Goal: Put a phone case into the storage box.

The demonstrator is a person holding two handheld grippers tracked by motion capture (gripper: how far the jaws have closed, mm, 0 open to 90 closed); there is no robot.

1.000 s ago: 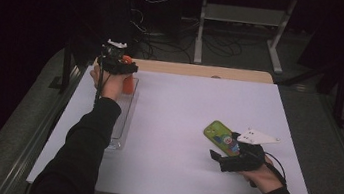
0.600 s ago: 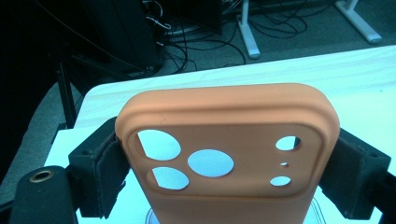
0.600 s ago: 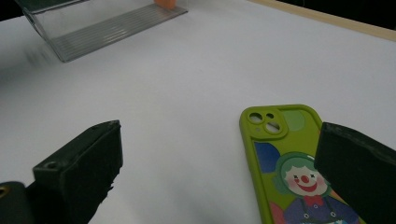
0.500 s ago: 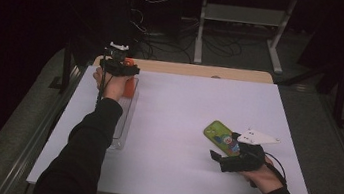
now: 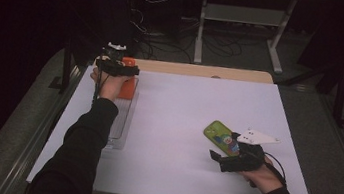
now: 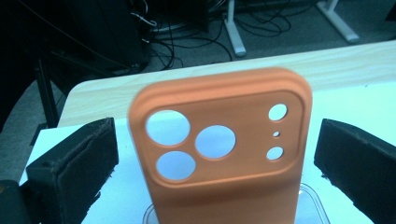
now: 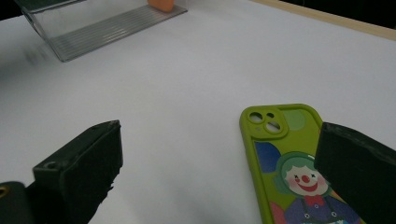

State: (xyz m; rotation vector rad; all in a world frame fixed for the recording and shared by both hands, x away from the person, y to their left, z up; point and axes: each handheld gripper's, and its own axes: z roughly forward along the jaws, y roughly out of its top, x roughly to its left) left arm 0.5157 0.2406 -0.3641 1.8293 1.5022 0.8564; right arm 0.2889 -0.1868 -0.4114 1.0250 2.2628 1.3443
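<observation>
My left claw (image 6: pixel 210 154) has just been opening, pads clear of the orange case (image 6: pixel 224 149) between them, over the clear tray (image 5: pixel 121 120); right claw (image 7: pixel 224 177) spread beside the green case (image 7: pixel 294 158).

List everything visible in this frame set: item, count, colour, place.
orange phone case: 1, orange, upright in the clear tray, between the left tongs' open jaws, untouched.
green phone case: 1, green with a clown picture, flat on the table's right side.
clear tray: 1, transparent, table's left side.
table: 1, white top, wooden far edge.
left tongs: 1, black, jaws just opened.
right tongs: 1, black, open by the green case.
</observation>
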